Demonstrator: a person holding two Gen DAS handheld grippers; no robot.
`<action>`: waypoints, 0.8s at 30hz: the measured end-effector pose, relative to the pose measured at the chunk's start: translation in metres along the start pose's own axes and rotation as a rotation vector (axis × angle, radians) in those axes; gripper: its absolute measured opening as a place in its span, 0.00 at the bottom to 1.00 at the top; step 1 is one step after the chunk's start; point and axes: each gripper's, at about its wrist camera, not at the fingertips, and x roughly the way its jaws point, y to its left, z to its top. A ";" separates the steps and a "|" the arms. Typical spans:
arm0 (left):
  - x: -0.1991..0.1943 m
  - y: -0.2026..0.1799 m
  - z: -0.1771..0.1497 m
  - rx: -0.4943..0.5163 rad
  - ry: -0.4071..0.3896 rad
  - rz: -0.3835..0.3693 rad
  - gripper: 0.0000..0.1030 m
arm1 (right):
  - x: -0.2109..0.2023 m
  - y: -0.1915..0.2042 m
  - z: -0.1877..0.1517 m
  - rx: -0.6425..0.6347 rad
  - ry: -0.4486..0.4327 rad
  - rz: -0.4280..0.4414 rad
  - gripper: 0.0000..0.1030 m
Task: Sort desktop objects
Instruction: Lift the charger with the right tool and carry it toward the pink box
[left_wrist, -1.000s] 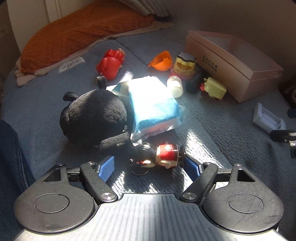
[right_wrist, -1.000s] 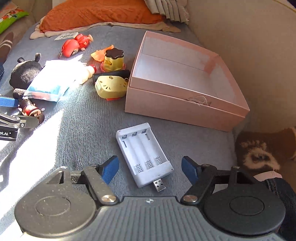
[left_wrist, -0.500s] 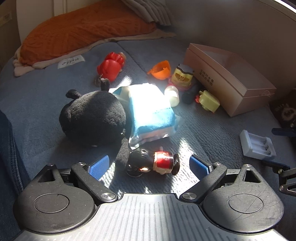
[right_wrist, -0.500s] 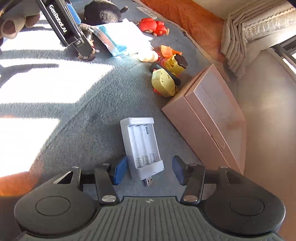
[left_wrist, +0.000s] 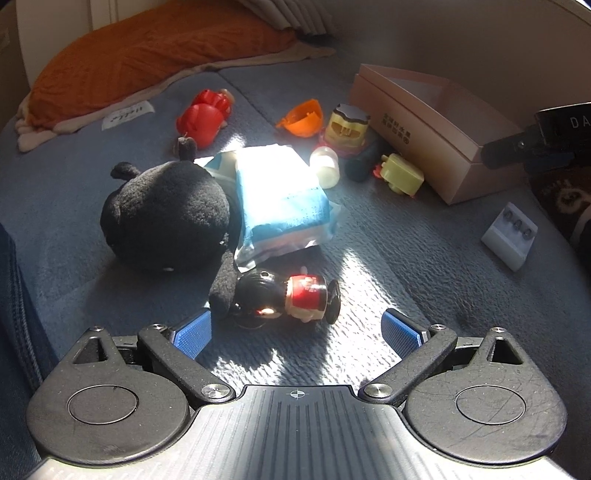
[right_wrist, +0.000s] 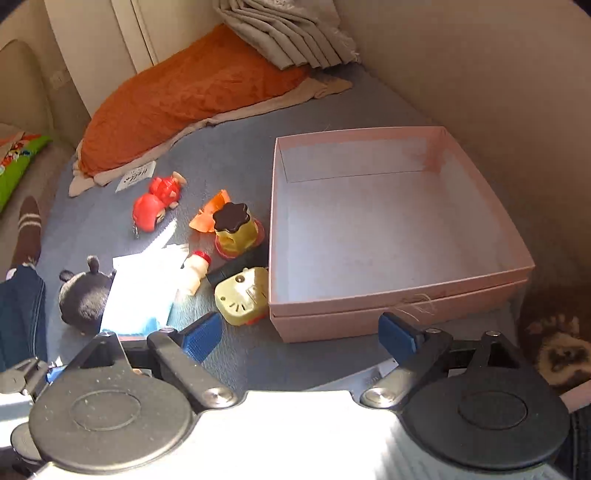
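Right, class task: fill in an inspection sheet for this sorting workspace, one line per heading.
Surface: blue-grey carpet, sunlit patches.
Job's things: open pink cardboard box, empty; black-haired figurine in red; white battery charger; black plush toy; blue-white packet.
Clutter: red figurine, orange shell.
Tongs: left tongs and right tongs open, holding nothing.
Cables: nothing seen.
Surroundings: orange cushion.

The left tool (left_wrist: 295, 332) is matte black plastic: two round discs, silver pivot screws, angled link arms, ridged blue finger pads at nine and three o'clock, a ribbed centre plate. The right tool (right_wrist: 301, 334) matches. Dark blue denim (left_wrist: 14, 317) clothes the person.
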 end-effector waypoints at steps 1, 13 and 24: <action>-0.001 0.001 0.000 -0.004 -0.002 -0.001 0.97 | 0.008 0.003 0.005 0.016 0.007 -0.004 0.93; -0.002 0.006 0.001 -0.032 -0.015 -0.019 0.97 | 0.002 0.044 -0.007 -0.401 -0.079 -0.132 0.97; 0.003 -0.001 -0.001 0.001 0.001 -0.002 0.98 | 0.058 0.047 -0.007 0.046 0.008 -0.029 0.75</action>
